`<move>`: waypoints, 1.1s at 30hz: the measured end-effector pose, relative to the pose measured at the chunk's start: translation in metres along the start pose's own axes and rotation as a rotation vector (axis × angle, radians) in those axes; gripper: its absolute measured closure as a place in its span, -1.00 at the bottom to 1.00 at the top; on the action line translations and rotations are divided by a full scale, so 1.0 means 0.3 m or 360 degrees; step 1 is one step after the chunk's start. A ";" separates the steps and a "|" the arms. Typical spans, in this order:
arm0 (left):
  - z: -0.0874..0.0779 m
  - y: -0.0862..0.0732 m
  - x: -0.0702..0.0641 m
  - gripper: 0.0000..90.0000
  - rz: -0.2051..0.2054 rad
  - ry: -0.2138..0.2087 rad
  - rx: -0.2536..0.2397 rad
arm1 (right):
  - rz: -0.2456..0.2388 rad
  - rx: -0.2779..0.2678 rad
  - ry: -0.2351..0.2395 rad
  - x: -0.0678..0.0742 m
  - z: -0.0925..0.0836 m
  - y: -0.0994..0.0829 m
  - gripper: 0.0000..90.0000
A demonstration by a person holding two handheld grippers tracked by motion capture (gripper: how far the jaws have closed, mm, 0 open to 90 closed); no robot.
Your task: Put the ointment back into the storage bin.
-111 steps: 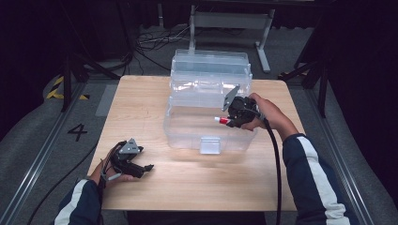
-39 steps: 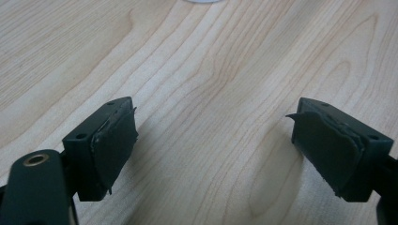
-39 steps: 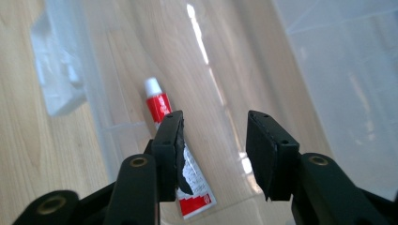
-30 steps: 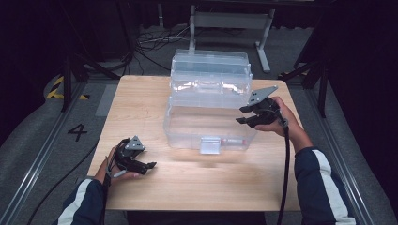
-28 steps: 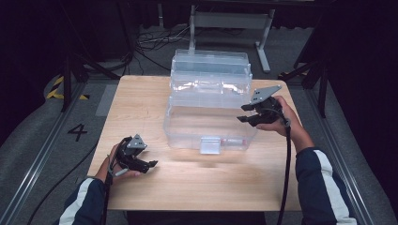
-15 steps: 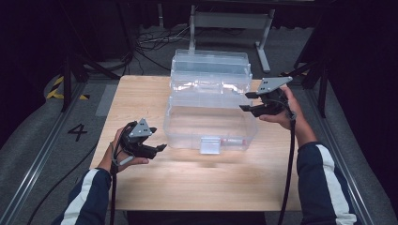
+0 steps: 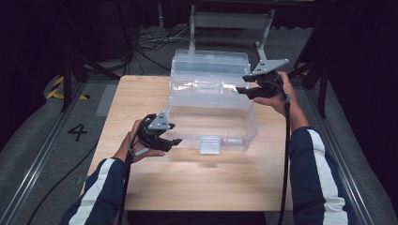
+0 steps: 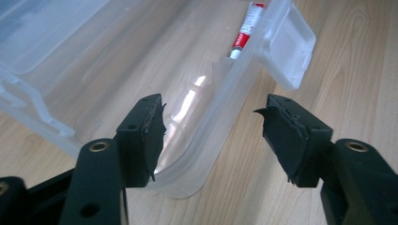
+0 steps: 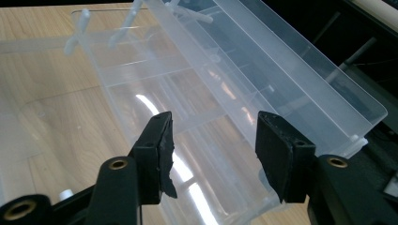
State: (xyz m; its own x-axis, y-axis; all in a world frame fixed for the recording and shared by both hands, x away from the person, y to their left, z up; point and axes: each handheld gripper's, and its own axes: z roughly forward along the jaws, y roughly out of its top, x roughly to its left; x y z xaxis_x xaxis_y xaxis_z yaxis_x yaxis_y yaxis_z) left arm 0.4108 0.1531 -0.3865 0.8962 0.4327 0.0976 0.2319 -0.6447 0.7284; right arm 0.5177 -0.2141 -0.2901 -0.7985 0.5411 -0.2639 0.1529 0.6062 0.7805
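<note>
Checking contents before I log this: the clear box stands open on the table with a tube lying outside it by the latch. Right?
Not quite. The tube lies inside the box, behind its front wall near the latch; the left gripper view shows it.

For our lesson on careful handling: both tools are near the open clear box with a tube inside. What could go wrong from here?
1. The left tool has been closing around the front corner of the clear box without pressing yet; a pinch there might tilt or drag the light box.
2. The right tool hangs open over the raised lid; a knock could slam it.
3. The loose tube may roll.
</note>
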 end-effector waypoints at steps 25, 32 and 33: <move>0.158 0.044 0.028 0.53 0.0201 -0.0201 0.0273 | 0.0028 0.0276 0.0003 -0.072 0.202 0.053 0.43; 0.160 0.053 0.031 0.68 0.0233 -0.0177 0.0305 | -0.0116 0.0464 0.0002 -0.067 0.215 0.090 0.56; 0.161 0.055 0.031 0.69 0.0232 -0.0180 0.0317 | -0.0127 0.0478 0.0006 -0.067 0.217 0.094 0.58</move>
State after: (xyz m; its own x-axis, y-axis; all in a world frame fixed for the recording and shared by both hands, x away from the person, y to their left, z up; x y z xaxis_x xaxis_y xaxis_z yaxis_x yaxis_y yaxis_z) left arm 0.4412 0.1162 -0.4063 0.9596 0.2602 0.1071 0.1571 -0.8111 0.5634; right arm 0.5758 -0.1699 -0.2996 -0.8170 0.4830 -0.3150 0.2543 0.7920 0.5550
